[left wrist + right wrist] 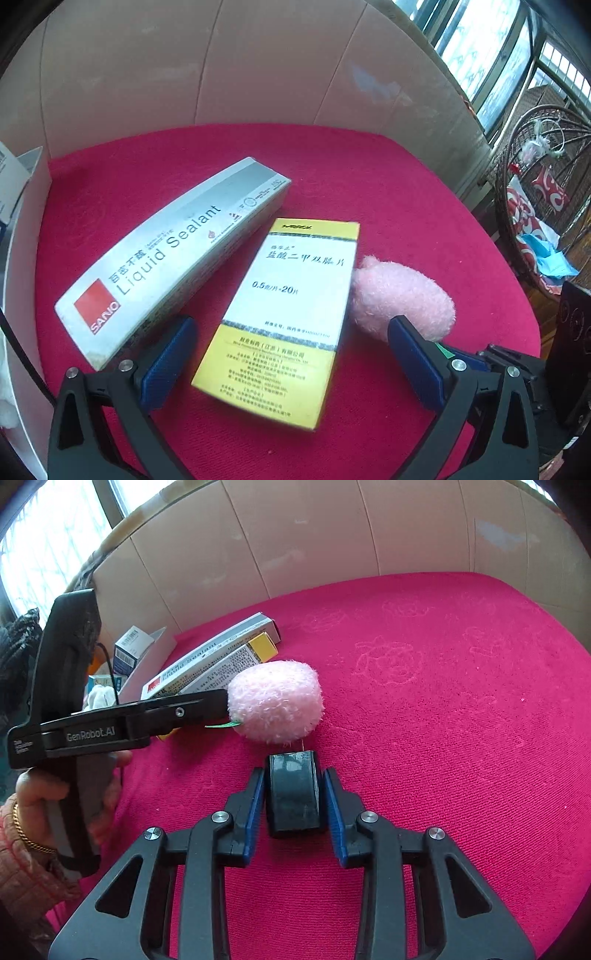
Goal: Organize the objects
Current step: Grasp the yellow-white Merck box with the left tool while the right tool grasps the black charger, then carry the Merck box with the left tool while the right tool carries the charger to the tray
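On the red cushion [369, 177] lie a long grey "Liquid Sealant" box [173, 243], a yellow-and-white medicine box [288, 314] and a pink plush toy [402, 299]. My left gripper [291, 362] is open, its fingers either side of the medicine box's near end, the right finger by the plush. In the right wrist view the plush [275, 701] sits just past a black roll [293, 794]. My right gripper [295, 797] is shut on that roll. The left gripper's finger [147, 720] reaches the plush from the left.
A beige padded backrest [221, 66] rises behind the cushion. A white container [147, 653] at the cushion's left holds small boxes [129, 650]. A wicker chair [543, 206] stands to the right by the windows.
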Demonstrator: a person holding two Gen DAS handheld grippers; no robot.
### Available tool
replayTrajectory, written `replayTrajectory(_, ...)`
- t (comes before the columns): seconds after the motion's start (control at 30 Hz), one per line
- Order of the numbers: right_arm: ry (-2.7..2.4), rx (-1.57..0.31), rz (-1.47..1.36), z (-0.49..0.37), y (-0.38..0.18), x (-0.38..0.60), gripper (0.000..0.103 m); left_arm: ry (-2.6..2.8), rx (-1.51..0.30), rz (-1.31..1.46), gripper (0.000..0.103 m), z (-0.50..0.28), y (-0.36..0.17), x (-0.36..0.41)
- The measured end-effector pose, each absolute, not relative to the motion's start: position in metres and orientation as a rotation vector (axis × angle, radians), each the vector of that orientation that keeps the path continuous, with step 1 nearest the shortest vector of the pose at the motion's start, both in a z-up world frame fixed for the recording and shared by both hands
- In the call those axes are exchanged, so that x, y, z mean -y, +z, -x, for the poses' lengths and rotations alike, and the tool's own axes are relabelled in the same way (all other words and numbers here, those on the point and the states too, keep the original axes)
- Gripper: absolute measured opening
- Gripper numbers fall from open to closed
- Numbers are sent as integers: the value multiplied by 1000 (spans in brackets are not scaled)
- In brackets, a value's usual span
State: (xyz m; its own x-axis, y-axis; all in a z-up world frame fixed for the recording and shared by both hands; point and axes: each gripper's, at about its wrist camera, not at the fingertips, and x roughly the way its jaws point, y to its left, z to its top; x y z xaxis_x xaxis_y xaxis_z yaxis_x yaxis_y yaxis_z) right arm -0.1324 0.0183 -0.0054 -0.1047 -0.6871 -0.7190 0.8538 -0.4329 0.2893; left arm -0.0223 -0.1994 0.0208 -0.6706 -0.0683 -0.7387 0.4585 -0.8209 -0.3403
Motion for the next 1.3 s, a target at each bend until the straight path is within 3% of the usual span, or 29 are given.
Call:
replayTrajectory(0.2, -1752, -221, -1006, 137, -5, -20, 31, -2533, -827, -1062, 102, 17, 19, 209)
replayTrajectory(0.27, -1753, -223, -1005, 137, -5, -20, 31, -2534, -795, -1063, 98, 14, 19, 206)
replayTrajectory(0.4, -1757, -224, -1004, 137, -5, -20, 31, -2496, -550, -1117, 83, 16, 18, 187)
replayTrajectory(0.53, -1760, -230, -1002, 137, -6, -20, 31, -2462, -304, -1172, 81, 18, 13, 166)
replayTrajectory(0.67, -1771, -248, -995, 135, -5, -19, 31, -2450, -290, -1142, 57, 12, 15, 165)
replayTrajectory(0.8, -1796, -272, -983, 132, -4, -18, 31, -2451, -287, -1083, 56, 1, 19, 161)
replayTrajectory(1.1, -1912, -219, -918, 135, 4, -36, 31, -2411, -86, -839, 56, -24, 46, 127)
replayTrajectory(1.3, -1996, -235, -800, 122, 17, -49, 30, -2386, -90, -800, 56, -28, 49, 121)
